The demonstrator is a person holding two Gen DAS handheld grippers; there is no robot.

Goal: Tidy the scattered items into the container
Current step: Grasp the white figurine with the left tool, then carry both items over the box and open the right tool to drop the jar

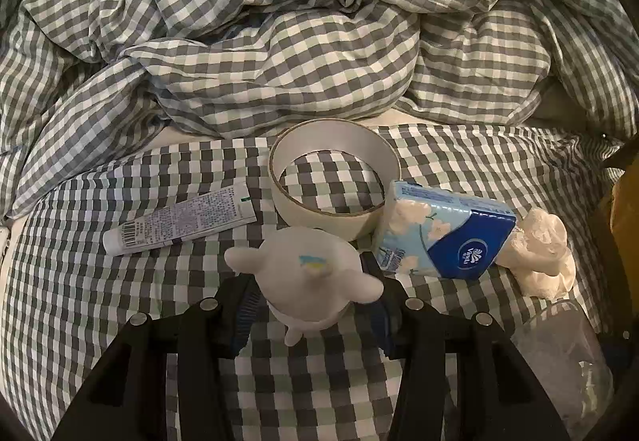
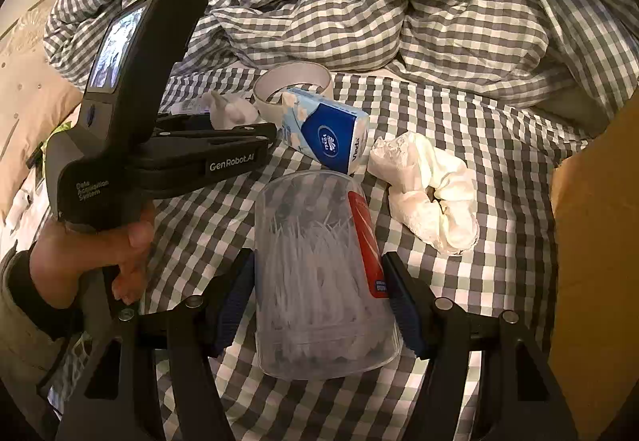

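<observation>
My left gripper [image 1: 307,293] is shut on a small white plush toy [image 1: 303,277] with a blue-yellow mark, just above the checked bed sheet; the toy also shows in the right wrist view [image 2: 231,111]. My right gripper [image 2: 319,293] has its jaws around a clear plastic jar of cotton swabs [image 2: 323,277] with a red label, touching its sides. On the sheet lie a tape roll [image 1: 333,177], a toothpaste tube [image 1: 179,219], a blue Vinda tissue pack [image 1: 443,229] and a white scrunchie [image 1: 539,253].
A crumpled checked duvet [image 1: 279,42] fills the far side of the bed. A brown cardboard box [image 2: 595,261] stands at the right edge. The left gripper's body [image 2: 131,113] and the hand holding it are at the left of the right wrist view.
</observation>
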